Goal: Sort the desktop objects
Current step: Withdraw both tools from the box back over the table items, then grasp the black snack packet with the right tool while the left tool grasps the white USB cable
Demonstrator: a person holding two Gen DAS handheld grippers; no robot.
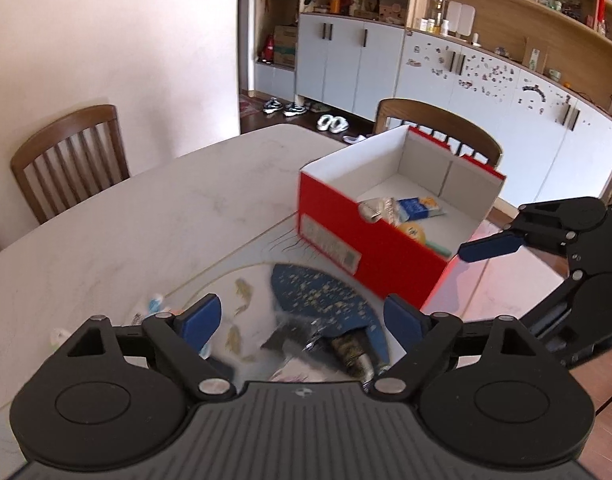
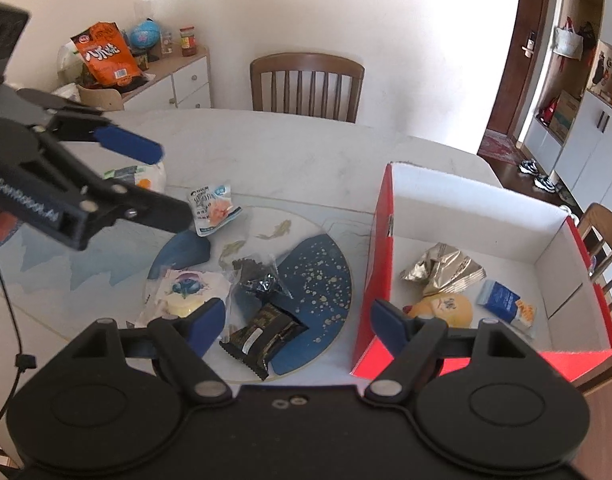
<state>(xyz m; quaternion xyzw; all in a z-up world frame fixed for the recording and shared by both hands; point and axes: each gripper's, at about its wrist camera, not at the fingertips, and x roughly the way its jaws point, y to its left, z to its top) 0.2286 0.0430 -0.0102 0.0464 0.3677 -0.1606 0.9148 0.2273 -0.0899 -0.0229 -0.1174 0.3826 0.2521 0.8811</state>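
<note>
Above mat, both claws open.

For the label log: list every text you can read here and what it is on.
"GenRobot.AI": side of the left gripper.
Large white characters, orange snack bag: not legible.
Print on the white-blue packet, blue packet and red box sticker: too small or blurred.
</note>
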